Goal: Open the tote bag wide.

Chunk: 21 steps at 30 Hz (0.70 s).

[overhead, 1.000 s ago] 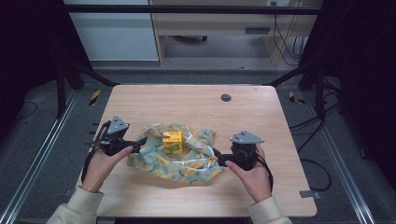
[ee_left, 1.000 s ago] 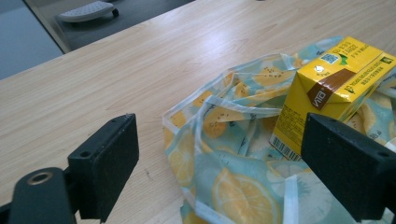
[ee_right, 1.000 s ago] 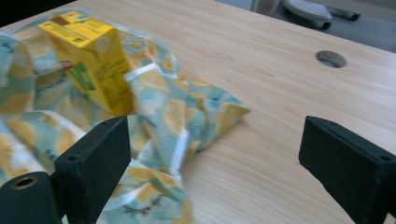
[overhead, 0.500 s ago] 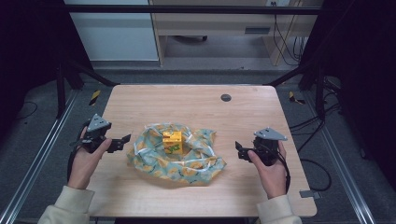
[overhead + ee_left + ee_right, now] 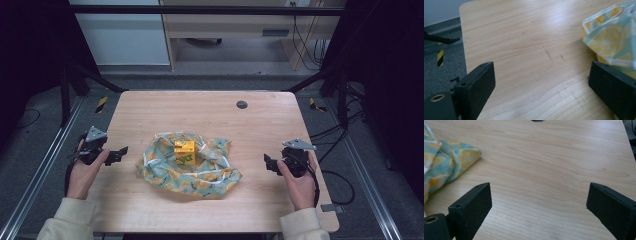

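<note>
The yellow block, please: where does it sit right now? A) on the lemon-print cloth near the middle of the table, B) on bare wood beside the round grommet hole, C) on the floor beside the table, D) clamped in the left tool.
A: the yellow block rests on the crumpled lemon-print cloth, with the left tool and right tool both open and clear of it on either side.
</note>
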### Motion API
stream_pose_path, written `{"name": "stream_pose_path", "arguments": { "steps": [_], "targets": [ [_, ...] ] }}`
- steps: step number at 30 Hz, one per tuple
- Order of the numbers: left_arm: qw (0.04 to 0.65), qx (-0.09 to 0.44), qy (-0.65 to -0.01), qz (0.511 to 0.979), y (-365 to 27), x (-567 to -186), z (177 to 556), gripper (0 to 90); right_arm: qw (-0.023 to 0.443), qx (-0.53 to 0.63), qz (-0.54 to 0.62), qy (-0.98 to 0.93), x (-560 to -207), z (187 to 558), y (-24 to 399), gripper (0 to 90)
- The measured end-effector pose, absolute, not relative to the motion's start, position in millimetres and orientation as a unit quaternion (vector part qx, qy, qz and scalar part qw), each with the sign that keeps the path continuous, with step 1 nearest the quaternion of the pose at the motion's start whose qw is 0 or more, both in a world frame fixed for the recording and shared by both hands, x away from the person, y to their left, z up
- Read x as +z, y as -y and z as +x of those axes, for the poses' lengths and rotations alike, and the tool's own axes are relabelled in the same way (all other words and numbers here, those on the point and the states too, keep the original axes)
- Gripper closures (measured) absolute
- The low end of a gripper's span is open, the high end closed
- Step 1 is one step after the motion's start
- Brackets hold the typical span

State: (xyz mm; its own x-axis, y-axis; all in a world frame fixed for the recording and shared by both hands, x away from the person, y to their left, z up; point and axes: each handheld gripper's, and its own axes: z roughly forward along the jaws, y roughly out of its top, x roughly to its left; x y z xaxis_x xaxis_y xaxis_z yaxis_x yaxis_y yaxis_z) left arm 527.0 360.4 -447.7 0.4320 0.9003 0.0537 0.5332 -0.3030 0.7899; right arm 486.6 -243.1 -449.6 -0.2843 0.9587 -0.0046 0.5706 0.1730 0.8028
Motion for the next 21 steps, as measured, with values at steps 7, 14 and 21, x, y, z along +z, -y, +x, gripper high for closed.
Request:
{"name": "stream_pose_path", "arguments": {
  "steps": [7, 14, 21],
  "targets": [
    [0.343, 0.246, -0.478, 0.770, -365, -458, 530, 6.9, 0.254, 0.342, 0.539, -0.726, -463, 491, 249, 7.2],
    [0.316, 0.231, -0.484, 0.782, -368, -473, 534, 6.9, 0.239, 0.322, 0.534, -0.744, -475, 491, 249, 7.7],
    [0.311, 0.228, -0.482, 0.787, -364, -475, 535, 6.8, 0.226, 0.303, 0.514, -0.770, -482, 492, 240, 7.5]
  ]
}}
